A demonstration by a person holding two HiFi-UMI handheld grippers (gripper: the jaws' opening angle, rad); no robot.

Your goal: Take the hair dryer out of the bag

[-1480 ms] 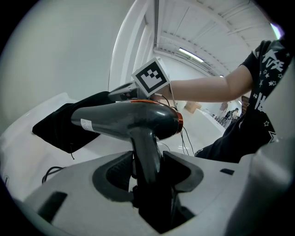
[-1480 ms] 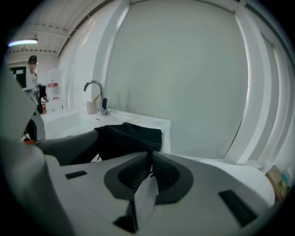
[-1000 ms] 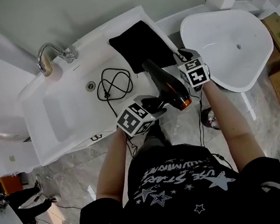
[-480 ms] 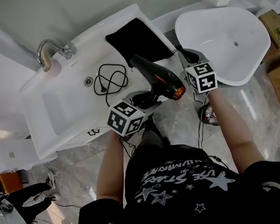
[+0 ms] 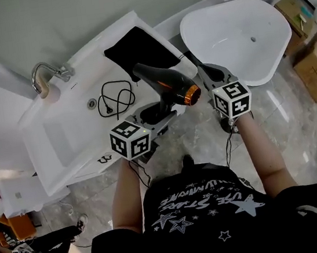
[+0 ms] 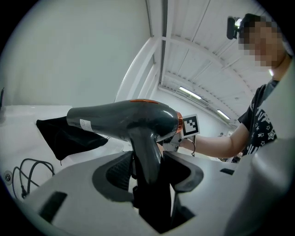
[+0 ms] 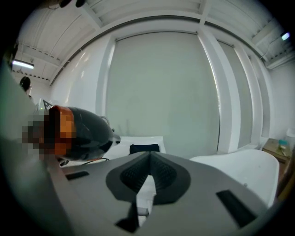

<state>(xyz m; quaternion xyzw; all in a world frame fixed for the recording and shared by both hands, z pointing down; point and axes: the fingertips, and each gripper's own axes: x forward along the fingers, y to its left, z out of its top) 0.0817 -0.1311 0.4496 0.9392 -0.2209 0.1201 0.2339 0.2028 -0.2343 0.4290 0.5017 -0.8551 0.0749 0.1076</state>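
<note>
Head view: your left gripper [image 5: 158, 112] is clamped on the handle of the hair dryer [image 5: 164, 83], which it holds in the air over the front edge of the sink [image 5: 59, 128]. The dryer is fully out of the black bag [image 5: 136, 49], which lies flat on the counter behind it. A black cord [image 5: 113, 98] sits coiled on the counter near the drain.

Left gripper view: both pads press the handle [image 6: 146, 152], the barrel lies crosswise above them, and the orange-ringed end faces your right gripper [image 5: 198, 67].

Right gripper view: the jaws have just been closing and now meet with nothing between them [image 7: 148, 173]. The dryer [image 7: 87, 131] hangs just to their left, not touching.
</note>
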